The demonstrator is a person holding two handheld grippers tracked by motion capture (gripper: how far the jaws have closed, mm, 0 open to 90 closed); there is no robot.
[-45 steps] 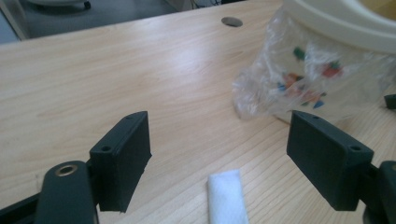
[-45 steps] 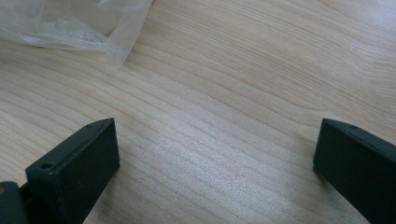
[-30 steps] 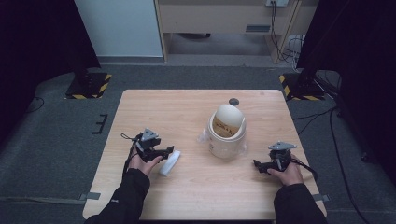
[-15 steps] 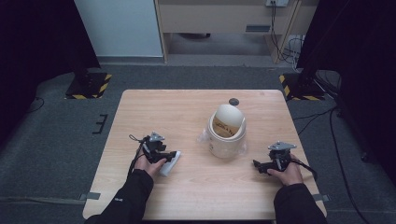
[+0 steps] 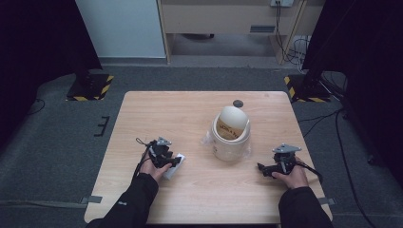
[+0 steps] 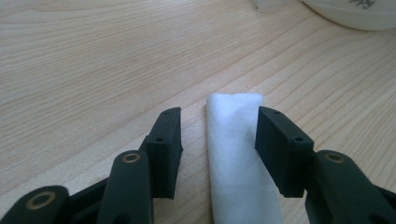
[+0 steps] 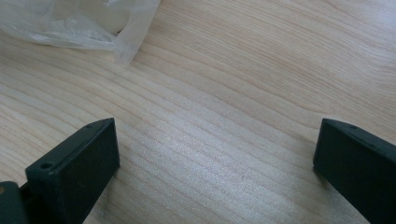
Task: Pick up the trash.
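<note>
left gripper [image 6: 219, 135]: closing in around white folded cloth [image 6: 238, 158], small gap one side | right gripper [image 7: 215, 154]: wide, over bare worktop [image 7: 243, 84]

place: lab | cues: black curtains [image 5: 38, 42], hazard-striped stand bases [image 5: 90, 88], floor cables [image 5: 294, 47]

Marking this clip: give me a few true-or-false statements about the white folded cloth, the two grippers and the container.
1. The folded white cloth lies between the left gripper fingers. True; they have just been closing, with a gap on one side.
2. The right gripper holds the plastic bag. False: open over bare table.
3. The white container stands upright on the table. True.
4. The cloth sits inside the container. False: it lies on the table.
</note>
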